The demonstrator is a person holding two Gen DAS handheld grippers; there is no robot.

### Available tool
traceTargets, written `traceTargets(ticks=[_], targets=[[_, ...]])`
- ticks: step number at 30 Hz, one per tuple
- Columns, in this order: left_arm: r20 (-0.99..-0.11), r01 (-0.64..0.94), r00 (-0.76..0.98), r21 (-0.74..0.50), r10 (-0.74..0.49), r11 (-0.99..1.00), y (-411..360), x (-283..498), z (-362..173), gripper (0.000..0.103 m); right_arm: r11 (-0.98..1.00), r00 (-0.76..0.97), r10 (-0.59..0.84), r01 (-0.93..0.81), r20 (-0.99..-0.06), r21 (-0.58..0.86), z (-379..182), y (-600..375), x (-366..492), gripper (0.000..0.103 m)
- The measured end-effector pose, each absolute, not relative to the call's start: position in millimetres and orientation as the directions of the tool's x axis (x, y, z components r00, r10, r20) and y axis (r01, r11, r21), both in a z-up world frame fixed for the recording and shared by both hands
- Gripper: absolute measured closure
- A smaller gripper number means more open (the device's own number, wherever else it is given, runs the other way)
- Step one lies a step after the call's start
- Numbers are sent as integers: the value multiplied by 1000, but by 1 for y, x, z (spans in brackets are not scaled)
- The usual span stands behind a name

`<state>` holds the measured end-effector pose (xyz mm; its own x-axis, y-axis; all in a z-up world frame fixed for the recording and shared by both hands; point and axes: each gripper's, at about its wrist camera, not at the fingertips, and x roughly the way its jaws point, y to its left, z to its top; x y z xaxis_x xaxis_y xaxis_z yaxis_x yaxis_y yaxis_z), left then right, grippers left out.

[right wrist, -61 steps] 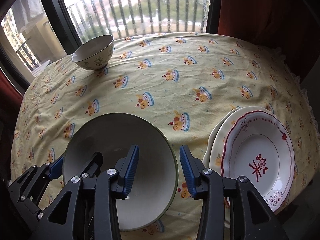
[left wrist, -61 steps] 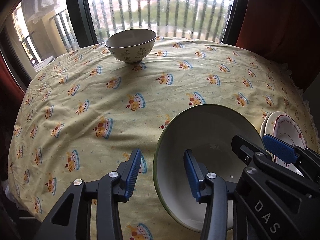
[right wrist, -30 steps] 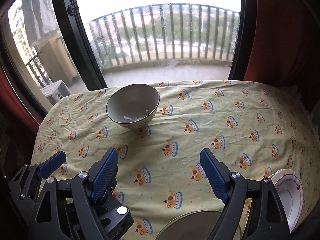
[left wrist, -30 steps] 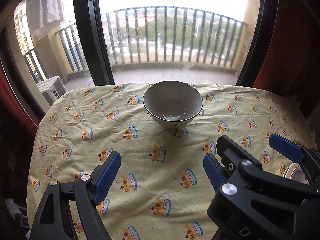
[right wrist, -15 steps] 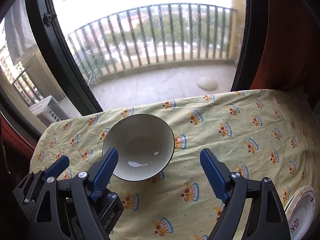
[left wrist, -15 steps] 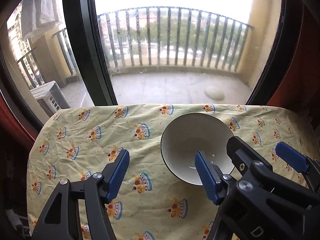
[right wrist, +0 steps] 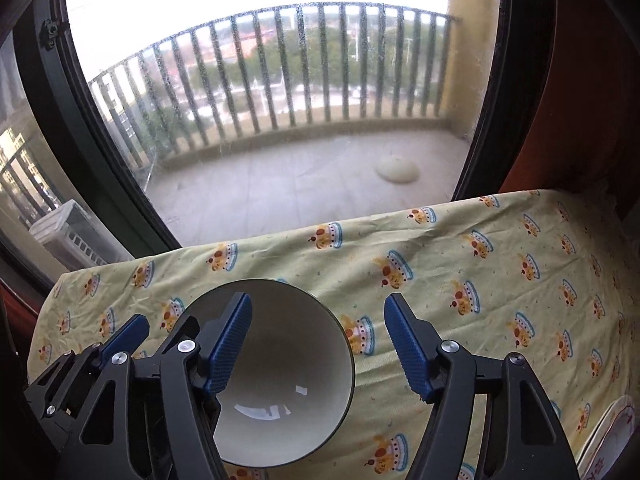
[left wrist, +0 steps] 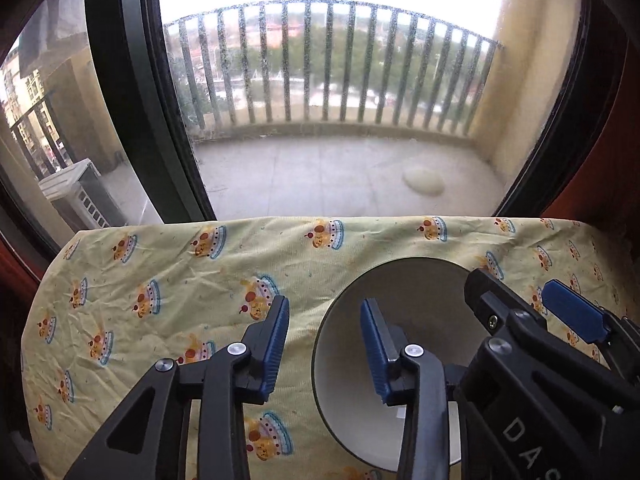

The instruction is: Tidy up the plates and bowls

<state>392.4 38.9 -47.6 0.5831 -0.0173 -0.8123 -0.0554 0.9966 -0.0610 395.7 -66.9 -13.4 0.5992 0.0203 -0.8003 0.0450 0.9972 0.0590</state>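
The round cream ceramic bowl with a thin dark rim (right wrist: 280, 364) sits upright and empty, its glossy inside reflecting light, on the yellow tablecloth printed with cake motifs (right wrist: 460, 264), near the table's far edge by the window. The left gripper (left wrist: 324, 344) and right gripper (right wrist: 318, 344) both straddle its rim with blue-padded fingers spread. Bare cloth stretches right toward a red-trimmed white plate (right wrist: 616, 436).

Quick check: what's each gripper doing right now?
Left gripper: open, straddling the near-left rim of the bowl, holding nothing.
Right gripper: open, straddling the bowl's right rim, holding nothing.
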Motion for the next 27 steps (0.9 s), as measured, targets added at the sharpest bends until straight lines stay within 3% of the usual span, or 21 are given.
traceTargets(ticks=[4,7,12,27], targets=[[-812,-37,583,-67,-33,997,37,395,-56,72,995,572,33,58,-819,81,-27,-69,397,60],[-820,-33,570,-79,-46,996,36,398,-62,79,993,564,30,76,-825,88,-34,-72,398,66],[-819,-46,573,-69,-31,997,34,400,-66,80,990,564,24,101,-826,98,-41,-74,400,76],[-824,-52,566,-63,-22,997,33,396,-72,80,991,551,19,101,-834,90,-47,-77,397,78]])
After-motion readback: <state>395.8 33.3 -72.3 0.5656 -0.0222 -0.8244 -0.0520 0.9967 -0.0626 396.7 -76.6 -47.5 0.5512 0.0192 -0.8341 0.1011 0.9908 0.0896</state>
